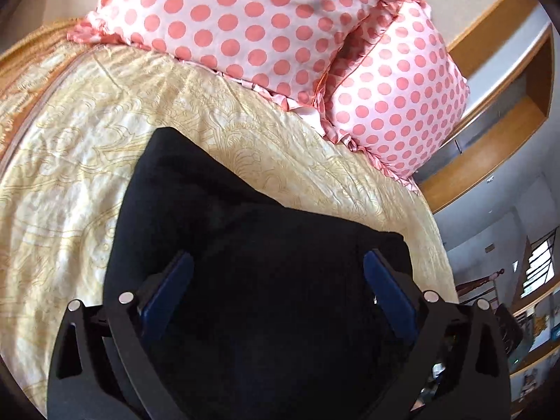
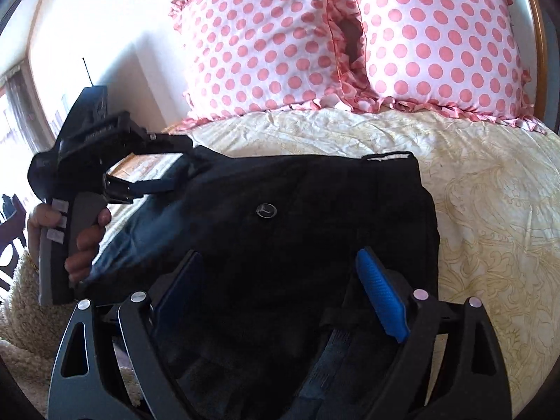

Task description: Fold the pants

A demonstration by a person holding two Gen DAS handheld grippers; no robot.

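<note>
Black pants point(image 1: 262, 280) lie folded over on the cream bedspread point(image 1: 70, 175). In the left wrist view they fill the space under my left gripper point(image 1: 278, 257), whose blue pads point(image 1: 175, 283) stand wide apart, open, pressing on nothing. The right wrist view shows the pants point(image 2: 297, 182) with a round button point(image 2: 266, 210) facing up. My right gripper point(image 2: 279, 253) hovers open over their near part. A hand point(image 2: 84, 245) holds my left gripper point(image 2: 182, 159) at the pants' far left corner, fingers apart.
Two pink polka-dot pillows point(image 2: 262, 45) point(image 2: 437, 35) lean at the head of the bed, also in the left wrist view point(image 1: 245, 28). Patterned bedspread point(image 2: 490, 210) spreads right of the pants. A wooden shelf point(image 1: 490, 122) is beyond the bed. A shaggy rug point(image 2: 21, 315) lies at the left.
</note>
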